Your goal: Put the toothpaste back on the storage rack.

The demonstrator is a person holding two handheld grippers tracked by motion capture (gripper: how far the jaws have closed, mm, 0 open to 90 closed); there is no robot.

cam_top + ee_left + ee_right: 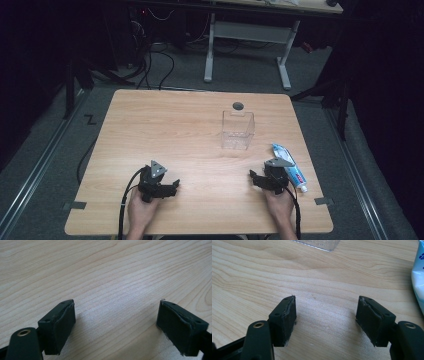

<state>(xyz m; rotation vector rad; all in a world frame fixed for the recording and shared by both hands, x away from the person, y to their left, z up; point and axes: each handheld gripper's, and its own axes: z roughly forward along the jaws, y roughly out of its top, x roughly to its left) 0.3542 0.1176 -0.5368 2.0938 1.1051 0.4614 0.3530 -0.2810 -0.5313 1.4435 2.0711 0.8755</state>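
Two things lie untouched on the wooden surface (165, 130), so by my reading nothing is done: the clear plastic box (238, 130) stands upright right of centre toward the far edge, and the toothpaste tube (290, 167) lies flat near the right edge, just beside the right gripper (261, 181). Both that one and the left gripper (169, 188) rest near the front edge, released, jaws wide and empty; open room spans the middle and left, though the tube sits close to the right edge
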